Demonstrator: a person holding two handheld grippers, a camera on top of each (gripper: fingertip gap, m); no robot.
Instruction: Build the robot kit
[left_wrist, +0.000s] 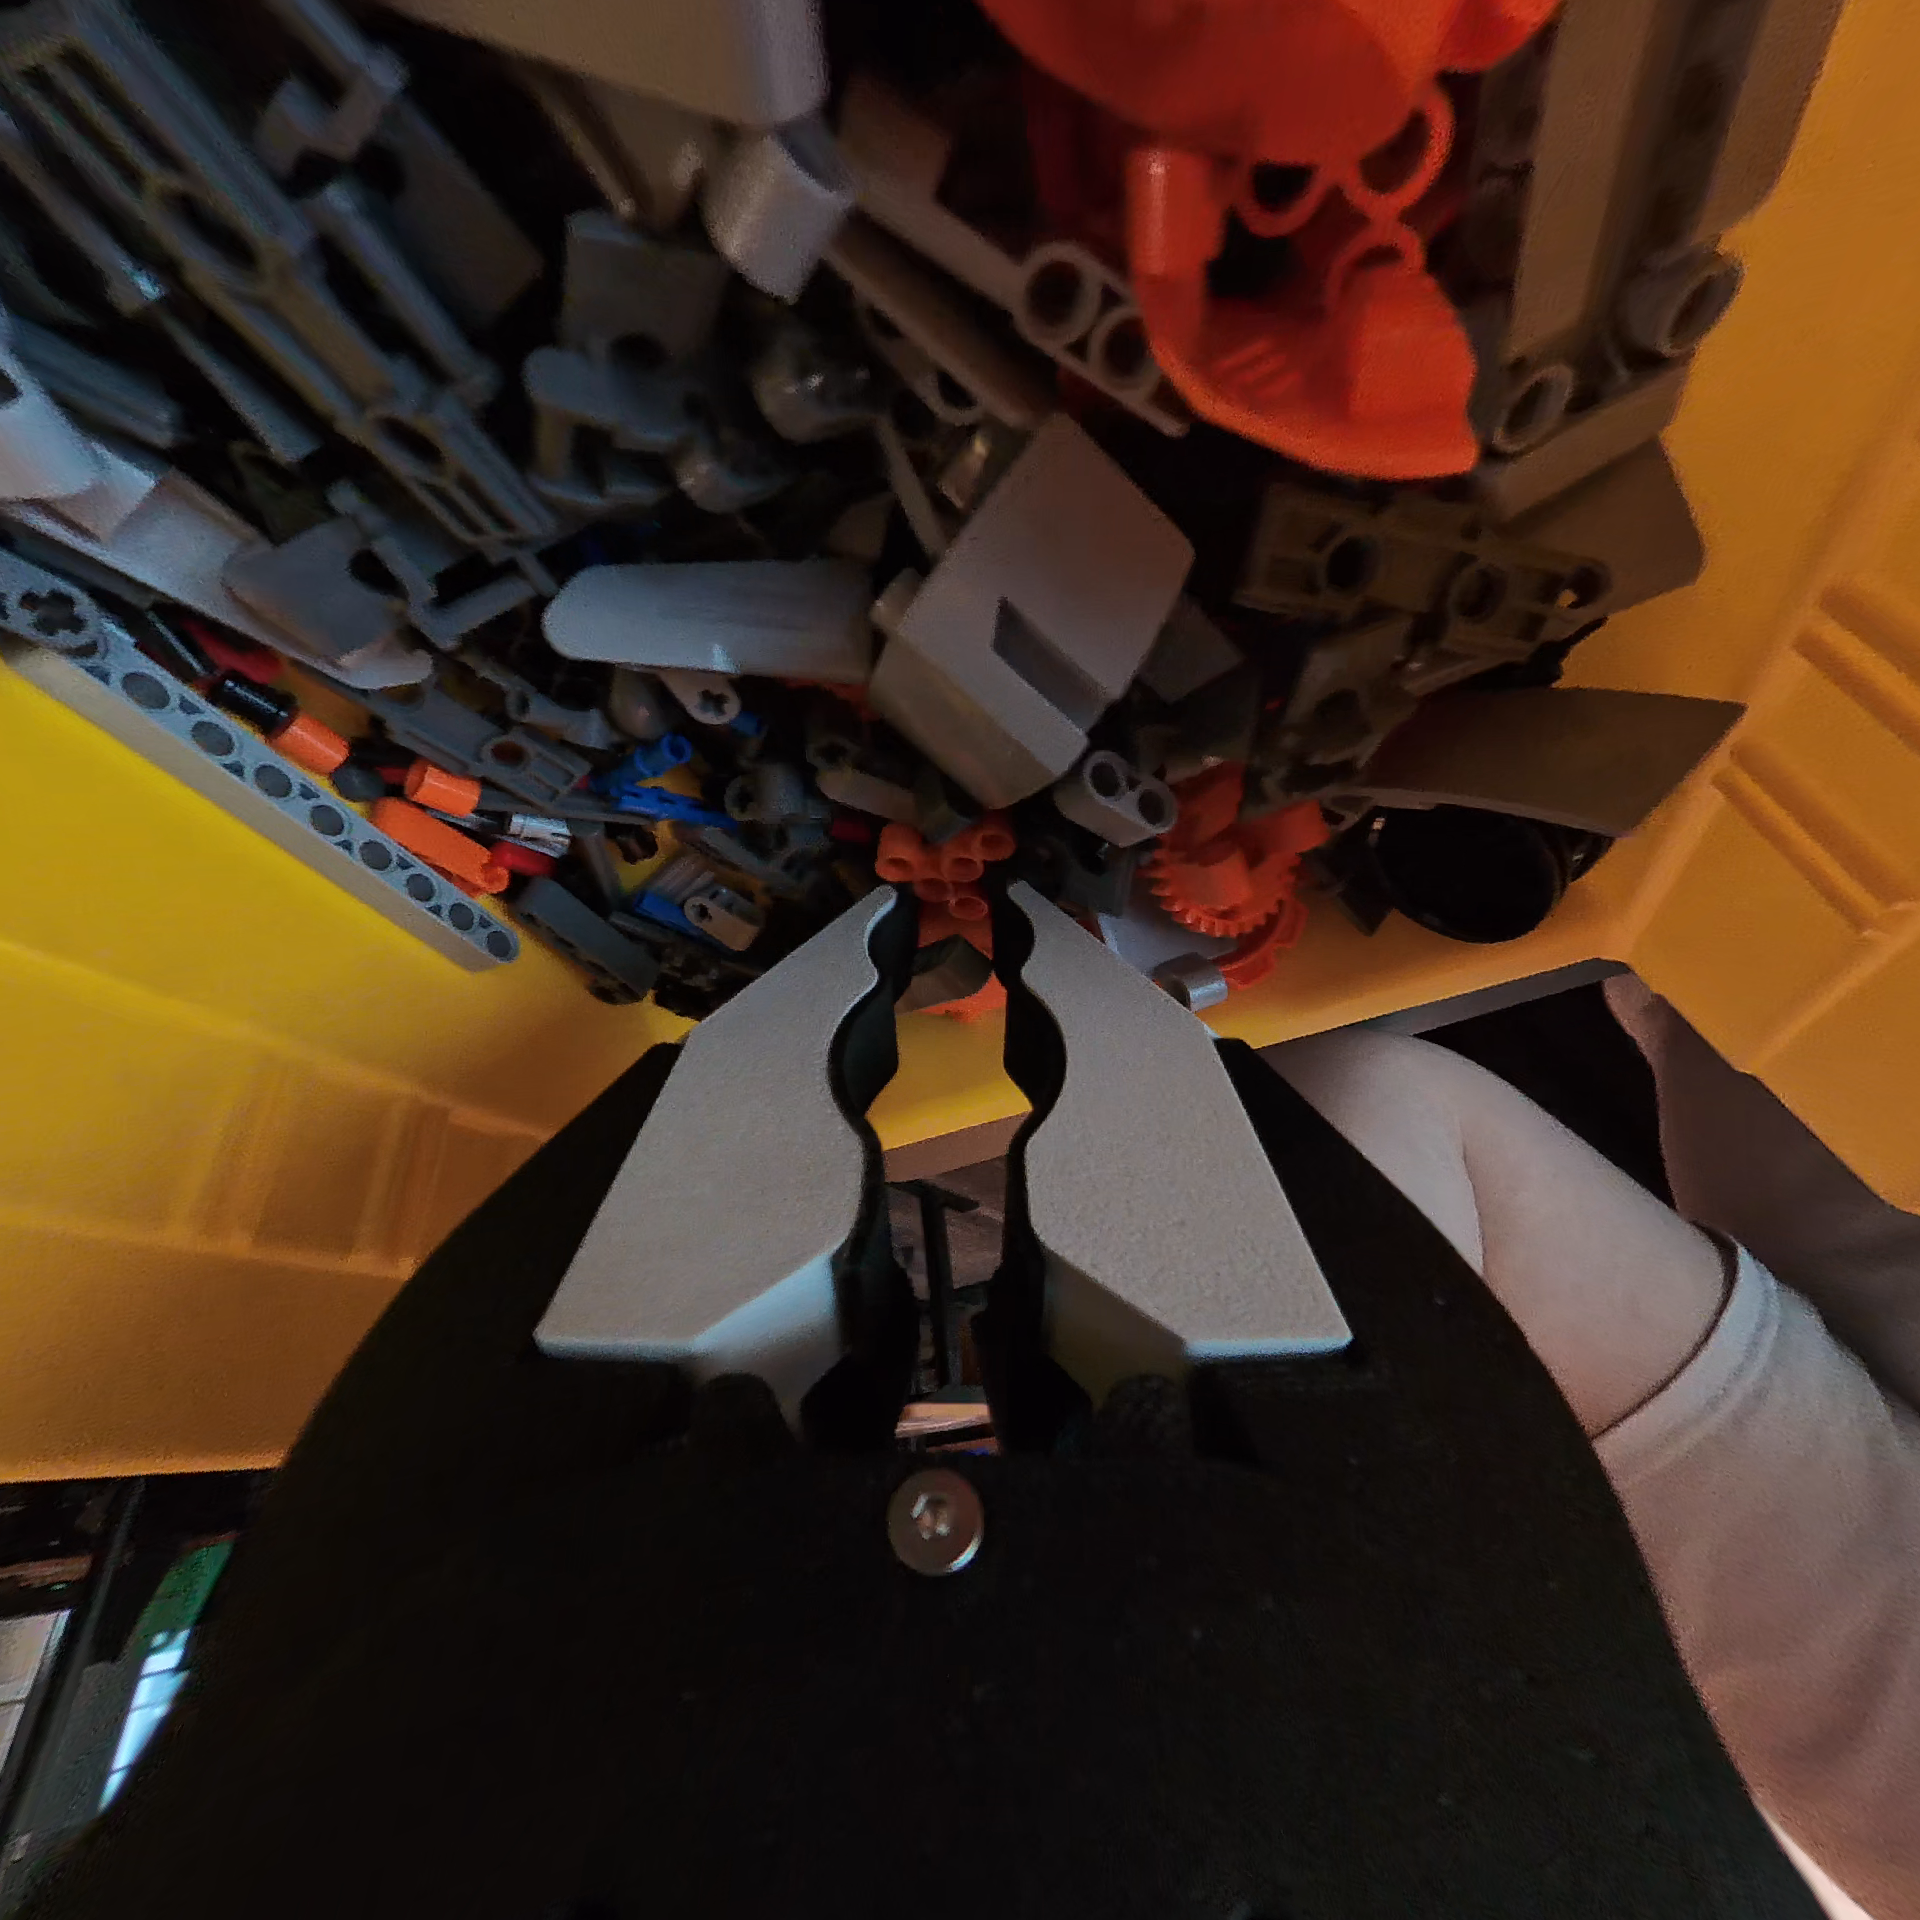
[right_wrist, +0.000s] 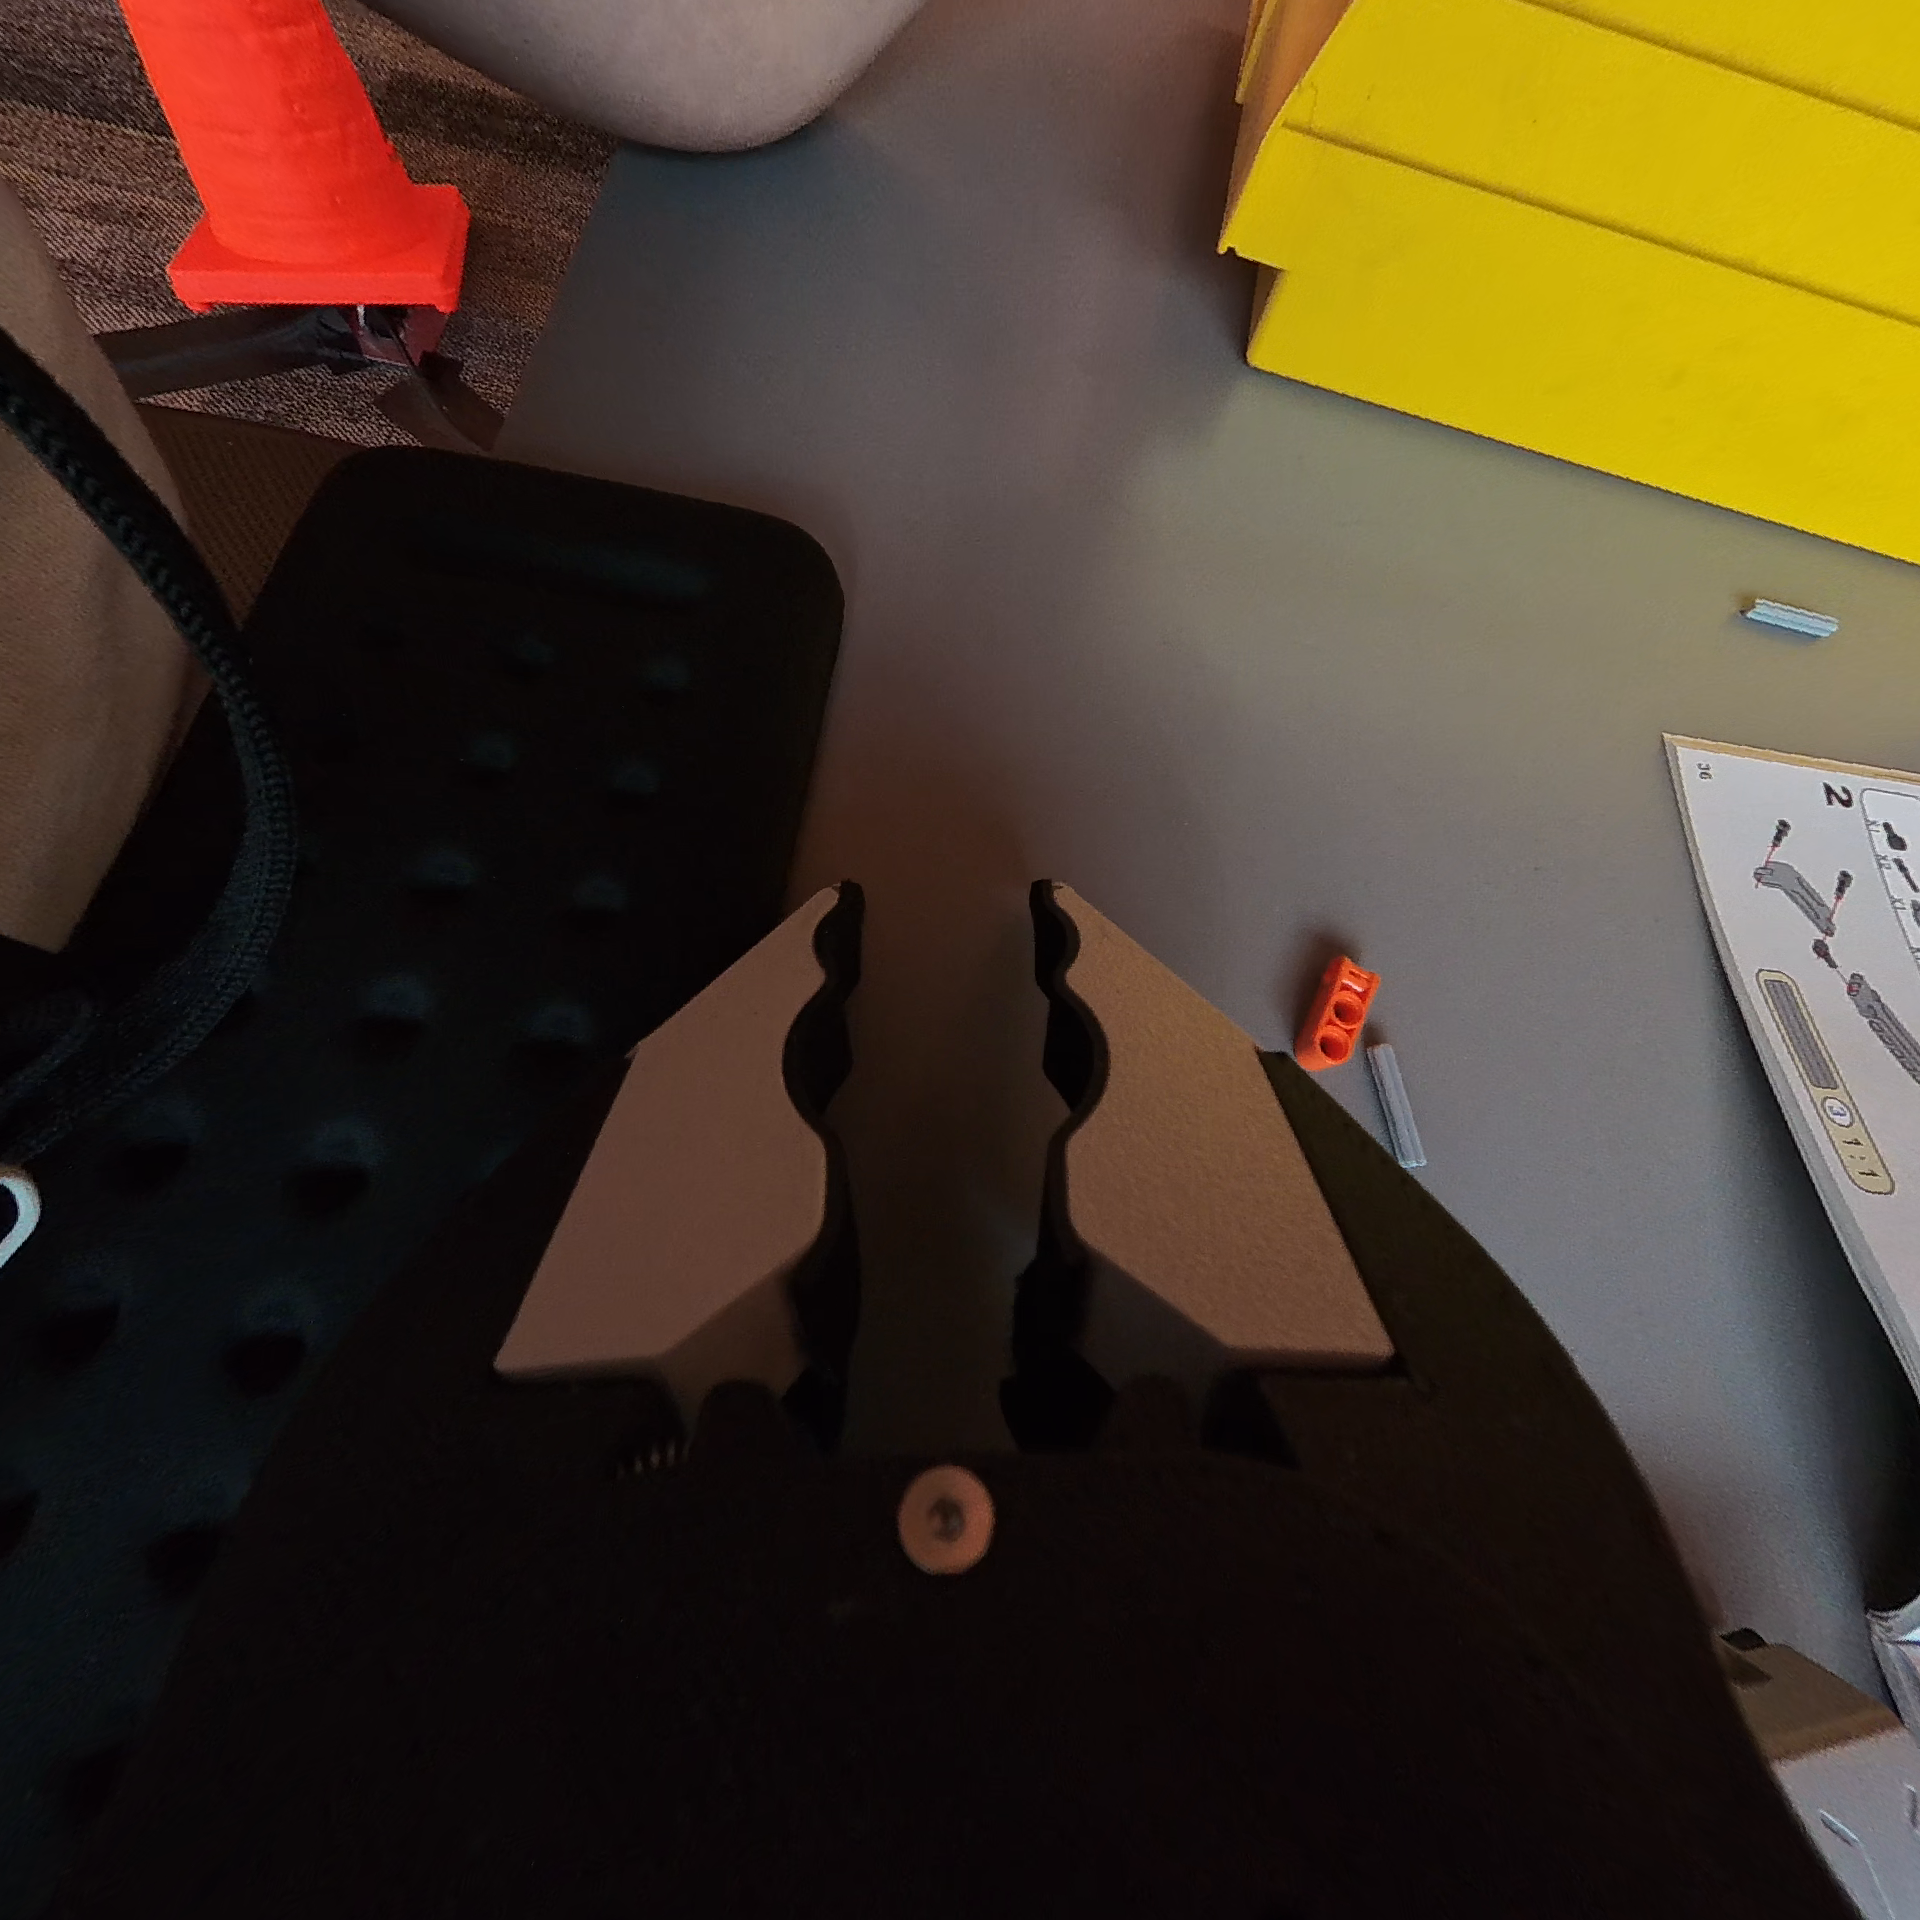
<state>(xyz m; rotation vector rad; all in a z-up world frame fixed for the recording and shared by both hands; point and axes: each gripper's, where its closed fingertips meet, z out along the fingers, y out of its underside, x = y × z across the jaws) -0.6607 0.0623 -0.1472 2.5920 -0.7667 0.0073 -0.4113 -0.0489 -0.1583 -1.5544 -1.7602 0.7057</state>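
In the left wrist view my left gripper (left_wrist: 953, 894) reaches into a yellow bin (left_wrist: 208, 1091) filled with grey, orange, blue and black building-toy parts. Its jaws stand narrow, closed on a small orange connector piece (left_wrist: 951, 920) at the near edge of the pile, with a grey block (left_wrist: 1029, 623) just beyond it. In the right wrist view my right gripper (right_wrist: 948, 914) is open and empty above a grey table (right_wrist: 1143, 623). A small orange two-hole piece (right_wrist: 1340, 1023) and a light grey axle (right_wrist: 1394, 1107) lie just right of it.
A person's arm in a light sleeve (left_wrist: 1662, 1351) is at the right of the bin. On the table are a yellow box (right_wrist: 1610, 260), an instruction booklet (right_wrist: 1818, 987), another grey axle (right_wrist: 1789, 627) and a black perforated pad (right_wrist: 468, 831). An orange cone (right_wrist: 301, 177) stands on the floor. The light grey axle (right_wrist: 1394, 1107) lies some 8 centimeters from my right tips, 30 centimeters from my left tips.
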